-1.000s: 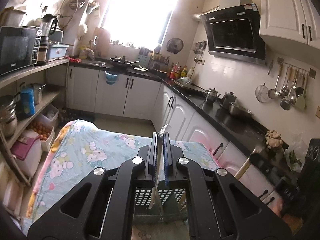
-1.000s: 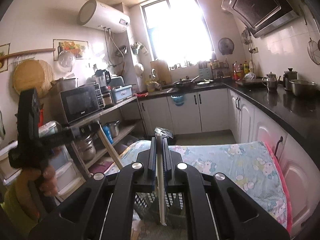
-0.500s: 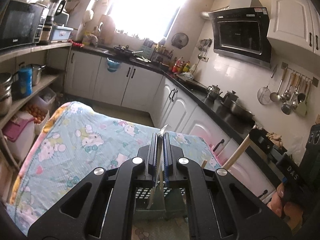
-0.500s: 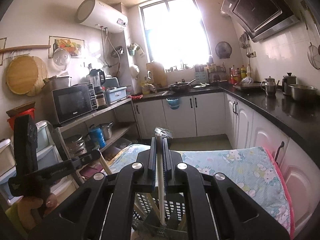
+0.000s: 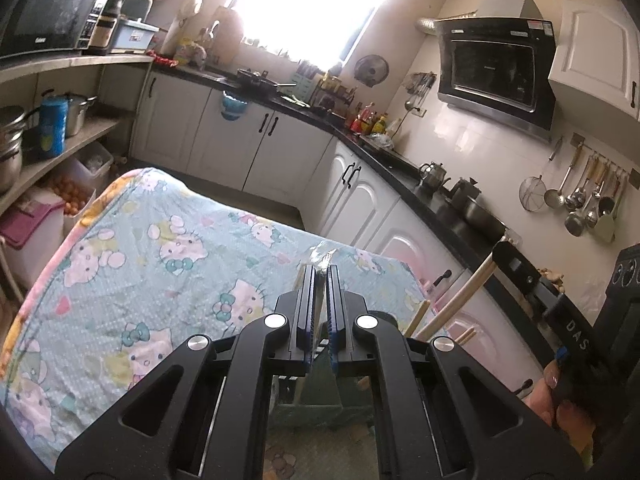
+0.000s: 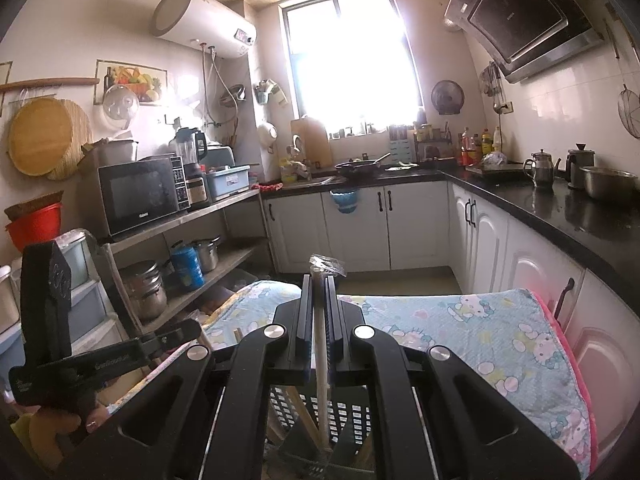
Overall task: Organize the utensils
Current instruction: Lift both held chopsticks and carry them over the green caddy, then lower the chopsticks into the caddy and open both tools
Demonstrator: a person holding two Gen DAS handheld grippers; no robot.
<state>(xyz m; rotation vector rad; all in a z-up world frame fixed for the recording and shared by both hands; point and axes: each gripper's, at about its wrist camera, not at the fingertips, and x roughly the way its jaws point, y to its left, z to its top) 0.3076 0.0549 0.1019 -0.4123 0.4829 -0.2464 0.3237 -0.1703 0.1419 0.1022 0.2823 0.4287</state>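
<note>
My left gripper (image 5: 319, 280) is shut on a thin utensil in clear wrap (image 5: 320, 258), held upright over a dark slotted utensil holder (image 5: 304, 396) on the table. Wooden chopsticks (image 5: 424, 316) stick out of the holder to the right. My right gripper (image 6: 319, 284) is shut on a pale wooden stick in clear wrap (image 6: 321, 360); its lower end reaches down into the black perforated holder (image 6: 348, 412). The right gripper also shows at the right edge of the left wrist view (image 5: 520, 268), holding its stick (image 5: 460, 296). The left gripper shows at the left of the right wrist view (image 6: 176, 334).
The table carries a light blue cartoon-print cloth (image 5: 160, 264) with a pink edge (image 6: 576, 364). White cabinets under a black counter (image 6: 560, 208) run along the right. Open shelves with pots and a microwave (image 6: 140, 196) stand at the left.
Both grippers have sunk lower towards the holder, and both views have tilted down. The right gripper's stick now reaches into the holder. The jaws have stayed shut.
</note>
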